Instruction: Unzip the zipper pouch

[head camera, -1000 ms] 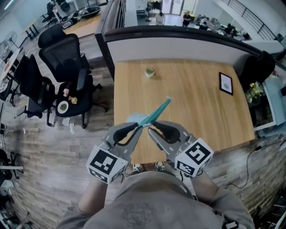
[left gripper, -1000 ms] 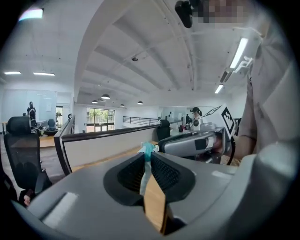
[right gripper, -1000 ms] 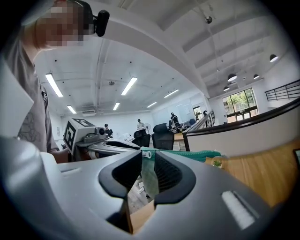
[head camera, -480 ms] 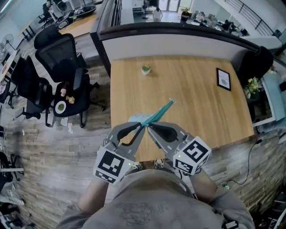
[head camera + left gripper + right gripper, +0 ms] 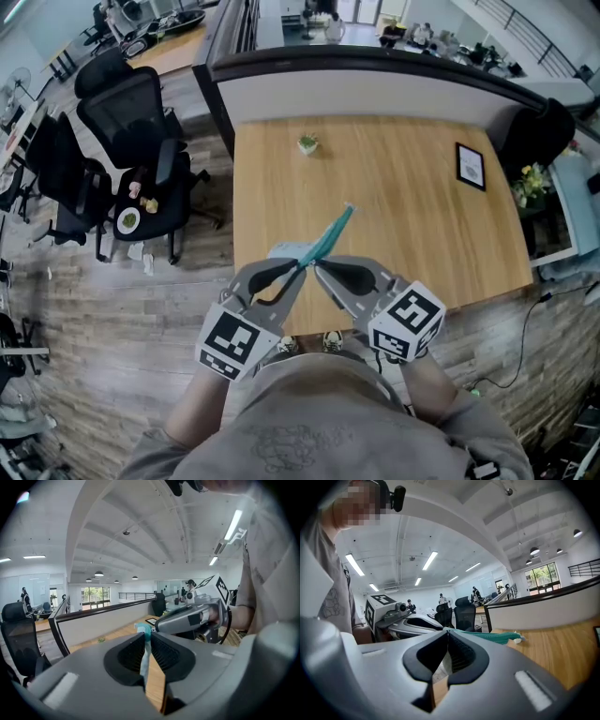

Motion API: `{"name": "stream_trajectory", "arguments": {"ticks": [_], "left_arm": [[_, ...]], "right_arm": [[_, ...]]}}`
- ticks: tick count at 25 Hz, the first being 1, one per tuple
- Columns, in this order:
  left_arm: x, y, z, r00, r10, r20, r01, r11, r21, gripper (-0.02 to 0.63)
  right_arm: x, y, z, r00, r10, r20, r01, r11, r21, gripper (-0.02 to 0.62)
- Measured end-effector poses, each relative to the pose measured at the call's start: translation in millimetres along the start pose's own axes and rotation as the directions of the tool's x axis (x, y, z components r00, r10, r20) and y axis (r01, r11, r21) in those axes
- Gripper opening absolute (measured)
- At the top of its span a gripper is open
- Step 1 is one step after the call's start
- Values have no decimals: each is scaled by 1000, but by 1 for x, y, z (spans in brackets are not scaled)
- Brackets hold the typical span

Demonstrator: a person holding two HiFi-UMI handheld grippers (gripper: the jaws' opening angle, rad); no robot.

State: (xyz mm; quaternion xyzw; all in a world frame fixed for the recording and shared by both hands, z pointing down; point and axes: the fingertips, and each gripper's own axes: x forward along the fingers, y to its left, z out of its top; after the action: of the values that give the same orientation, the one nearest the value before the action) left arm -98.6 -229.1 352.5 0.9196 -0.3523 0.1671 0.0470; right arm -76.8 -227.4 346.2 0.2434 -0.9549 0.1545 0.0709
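Closing since a second ago, jaws of our right gripper [image 5: 316, 269] are pinching the pouch [image 5: 330, 234] at lower centre; our left gripper [image 5: 298, 269] is clamping it too, over the desk [image 5: 422, 206].

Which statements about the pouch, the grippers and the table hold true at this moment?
1. The left gripper is shut on the zipper pouch. True.
2. The zipper pouch lies flat on the table. False: both grippers hold it up above the wood.
3. A framed picture sits near the table's right edge. True.
4. The right gripper gapes wide. False: its jaws have just been closing and are shut at the pouch's near end.
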Motion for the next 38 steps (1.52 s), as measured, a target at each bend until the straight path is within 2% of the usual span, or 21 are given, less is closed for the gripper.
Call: {"name": "stream_trajectory", "arguments": {"ticks": [8, 15, 18, 22, 28, 34, 38], "left_arm": [[-8, 2, -7, 1000, 9, -15, -9, 1000, -1, 40], [-23, 19, -12, 999, 45, -18, -46, 999, -21, 40], [-23, 19, -14, 999, 36, -25, -37, 998, -44, 40], [-23, 25, -13, 998, 64, -24, -65, 997, -39, 40], [-26, 39, -5, 993, 118, -3, -118, 992, -40, 41], [-44, 75, 17, 968, 246, 54, -243, 969, -48, 41], [-63, 97, 45, 923, 354, 150, -348, 935, -66, 43]], "right_arm": [[-30, -41, -1, 992, -124, 14, 122, 990, 68, 12], [-66, -93, -1, 963, -270, 14, 268, 960, 78, 12], [-72, -99, -2, 961, -275, 15, 272, 958, 93, 12], [-66, -97, -8, 955, -297, -5, 297, 953, 57, 15], [-60, -95, 0, 959, -283, 7, 283, 958, 38, 18], [-65, -86, 48, 946, -296, 133, 301, 953, -21, 17], [-79, -70, 90, 919, -304, 251, 327, 943, -57, 17]]}}
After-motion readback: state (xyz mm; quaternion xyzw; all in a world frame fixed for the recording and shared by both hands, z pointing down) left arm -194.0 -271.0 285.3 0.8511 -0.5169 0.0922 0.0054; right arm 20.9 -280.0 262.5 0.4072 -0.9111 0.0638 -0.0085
